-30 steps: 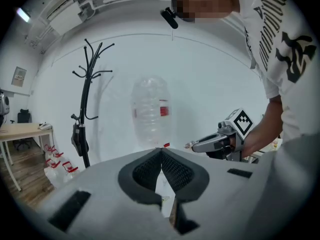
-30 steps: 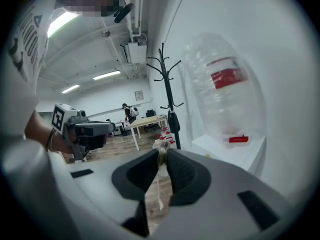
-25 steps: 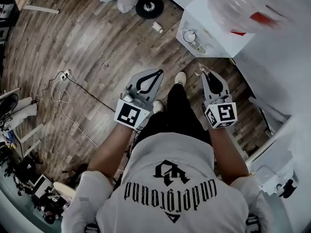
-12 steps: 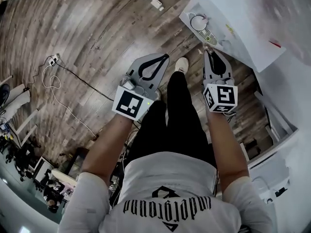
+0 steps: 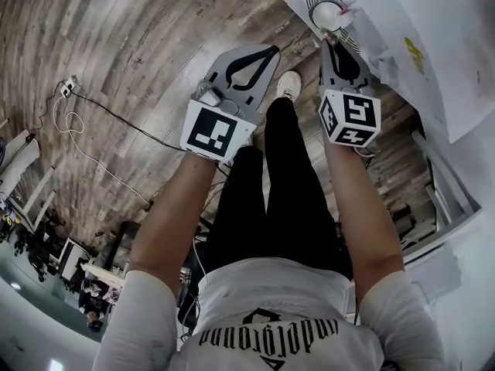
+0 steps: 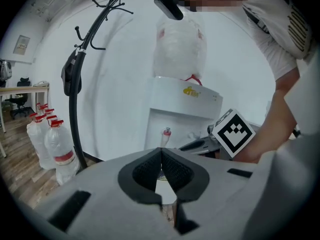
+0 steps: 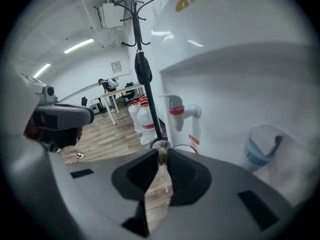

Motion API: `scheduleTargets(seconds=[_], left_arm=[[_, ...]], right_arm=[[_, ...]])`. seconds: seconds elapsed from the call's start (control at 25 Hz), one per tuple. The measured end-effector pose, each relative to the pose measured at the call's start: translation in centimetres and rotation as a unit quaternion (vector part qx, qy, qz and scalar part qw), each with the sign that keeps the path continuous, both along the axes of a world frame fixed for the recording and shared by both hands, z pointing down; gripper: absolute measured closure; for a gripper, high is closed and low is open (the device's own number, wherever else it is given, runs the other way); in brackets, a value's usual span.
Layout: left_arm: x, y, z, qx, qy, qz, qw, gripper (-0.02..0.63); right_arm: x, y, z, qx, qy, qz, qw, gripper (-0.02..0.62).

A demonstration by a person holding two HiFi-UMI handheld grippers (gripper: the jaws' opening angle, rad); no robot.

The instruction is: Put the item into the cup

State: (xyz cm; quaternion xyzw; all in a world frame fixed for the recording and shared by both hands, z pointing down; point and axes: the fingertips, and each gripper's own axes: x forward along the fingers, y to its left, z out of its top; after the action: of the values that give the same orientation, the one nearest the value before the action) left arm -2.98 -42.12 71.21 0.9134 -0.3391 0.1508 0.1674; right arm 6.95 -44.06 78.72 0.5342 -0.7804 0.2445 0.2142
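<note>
The right claw [image 5: 330, 46] is nearly closed, pinching a thin pale item [image 7: 161, 152] at its tips, just short of the cup [image 5: 329, 14]. The left claw [image 6: 161, 153] is closed and empty, farther from the cup. The item looks barely gripped. Let go off-centre, it may catch the rim and fall beside the cup, or the claw may tip the cup.

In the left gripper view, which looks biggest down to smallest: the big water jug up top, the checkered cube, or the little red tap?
1. Water jug
2. Marker cube, which may look bigger from being nearer the camera
3. Red tap
</note>
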Motion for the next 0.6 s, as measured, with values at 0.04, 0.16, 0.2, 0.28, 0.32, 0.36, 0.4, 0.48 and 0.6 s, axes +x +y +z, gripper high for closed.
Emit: scheduleTargets(seconds=[0.04,0.16,0.2,0.28,0.32,0.36,0.4,0.48,0.6], left_arm=[[0.1,-0.4,0.6,0.0,0.0,-0.002,1.0,0.598],[0.3,-1.1,2.1,-0.003,-0.003,-0.005,1.0,0.598],[0.3,-1.4,2.4,-0.002,-0.004,-0.004,1.0,0.598],[0.3,-1.6,2.9,-0.002,-0.006,-0.003,1.0,0.598],[0.2,-1.7,3.2,-0.004,-0.006,-0.002,1.0,0.598],[0.2,-1.7,3.5,-0.006,-0.007,-0.001,1.0,0.598],[0.2,-1.8,3.7,-0.008,-0.007,-0.001,0.9999,0.598],[0.1,-1.8,4.0,-0.01,-0.008,-0.002,0.9999,0.598],[-0.3,-1.7,4.2,-0.011,-0.007,-0.003,0.9999,0.598]], right_arm=[[0.0,-0.3,0.8,-0.003,0.002,0.0,1.0,0.537],[0.5,-0.8,2.8,-0.01,0.01,0.008,1.0,0.537],[0.7,-1.1,3.3,-0.011,0.014,0.011,1.0,0.537],[0.8,-1.7,4.3,-0.015,0.022,0.016,1.0,0.537],[0.8,-2.0,4.8,-0.018,0.026,0.016,0.999,0.537],[0.8,-2.2,5.2,-0.021,0.03,0.014,0.999,0.537],[0.8,-2.4,5.7,-0.024,0.033,0.013,0.999,0.535],[0.7,-2.8,6.4,-0.029,0.037,0.01,0.999,0.532],[0.8,-3.1,7.0,-0.037,0.039,0.015,0.998,0.515]])
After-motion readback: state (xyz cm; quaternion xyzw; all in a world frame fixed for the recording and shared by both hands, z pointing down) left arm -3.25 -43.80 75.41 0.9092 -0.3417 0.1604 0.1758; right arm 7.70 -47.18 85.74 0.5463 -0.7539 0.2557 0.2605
